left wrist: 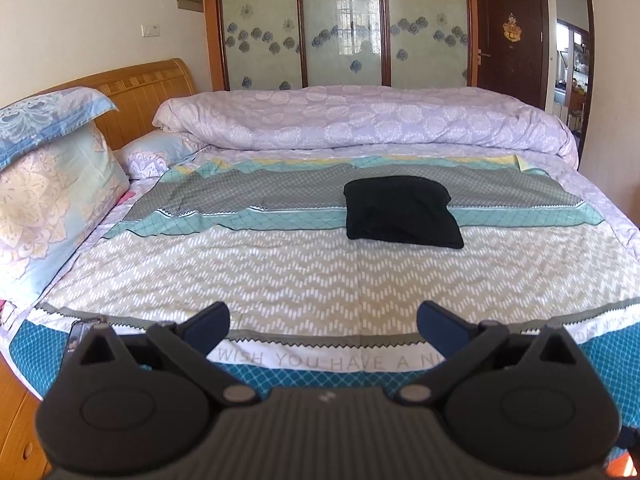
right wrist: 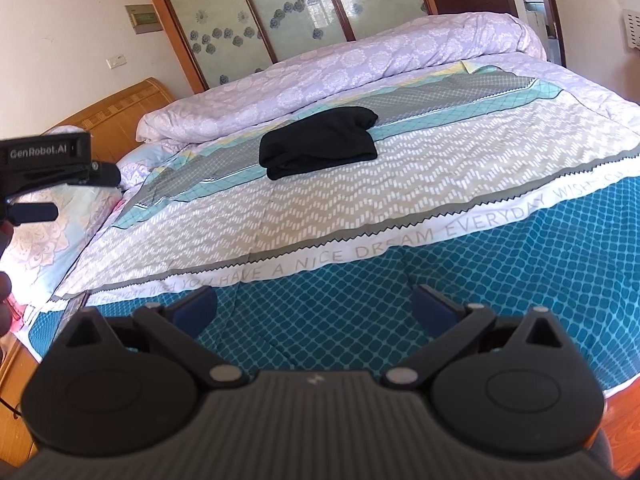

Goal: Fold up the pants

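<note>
Black pants (left wrist: 402,212) lie folded into a compact square bundle on the patterned bedspread, near the middle of the bed; the right wrist view shows the pants (right wrist: 318,142) from the side. My left gripper (left wrist: 323,322) hovers over the bed's near edge, well short of the bundle, open and with nothing between its blue-padded fingers. My right gripper (right wrist: 315,304) is also open and empty, held back over the teal border of the bedspread. The left gripper (right wrist: 86,190) shows at the left edge of the right wrist view, side on.
A rolled lilac quilt (left wrist: 360,120) lies across the far side of the bed. Pillows (left wrist: 48,184) are stacked at the left by the wooden headboard (left wrist: 148,96). A wardrobe with frosted floral doors (left wrist: 340,24) and a dark door (left wrist: 508,28) stand behind.
</note>
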Demonstrator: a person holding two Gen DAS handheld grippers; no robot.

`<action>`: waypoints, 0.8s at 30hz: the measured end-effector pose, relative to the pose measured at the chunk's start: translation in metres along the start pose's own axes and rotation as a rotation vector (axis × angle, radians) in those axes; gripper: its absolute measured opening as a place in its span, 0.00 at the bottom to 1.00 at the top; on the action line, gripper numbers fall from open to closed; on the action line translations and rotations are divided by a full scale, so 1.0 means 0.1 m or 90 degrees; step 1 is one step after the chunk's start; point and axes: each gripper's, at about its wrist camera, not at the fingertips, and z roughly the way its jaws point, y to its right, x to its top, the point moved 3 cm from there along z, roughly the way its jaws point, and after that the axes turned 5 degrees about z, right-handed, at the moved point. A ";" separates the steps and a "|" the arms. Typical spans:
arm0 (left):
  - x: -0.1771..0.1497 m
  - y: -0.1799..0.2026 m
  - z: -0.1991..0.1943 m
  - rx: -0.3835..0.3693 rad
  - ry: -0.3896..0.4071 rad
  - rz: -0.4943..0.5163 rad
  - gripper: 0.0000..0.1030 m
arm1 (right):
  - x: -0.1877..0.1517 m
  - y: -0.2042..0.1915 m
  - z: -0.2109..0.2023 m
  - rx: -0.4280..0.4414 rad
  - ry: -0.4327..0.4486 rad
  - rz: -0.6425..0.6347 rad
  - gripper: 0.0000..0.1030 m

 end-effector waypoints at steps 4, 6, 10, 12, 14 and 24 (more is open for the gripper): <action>-0.03 0.05 0.07 0.004 -0.013 0.010 1.00 | 0.01 0.02 -0.01 -0.009 0.012 0.004 1.00; -0.05 0.08 0.10 0.011 -0.020 0.018 1.00 | 0.02 0.03 -0.02 -0.012 0.019 0.005 1.00; -0.08 0.15 0.14 0.016 -0.027 0.036 1.00 | 0.02 0.08 -0.01 -0.015 0.018 0.014 1.00; -0.10 0.18 0.16 0.010 -0.033 0.036 1.00 | 0.02 0.10 0.00 -0.016 0.015 0.018 1.00; -0.11 0.19 0.18 0.008 -0.038 0.037 1.00 | 0.02 0.11 0.01 -0.017 0.012 0.022 1.00; -0.19 0.20 0.29 -0.016 -0.062 0.033 1.00 | -0.02 0.14 0.05 -0.019 0.002 0.030 1.00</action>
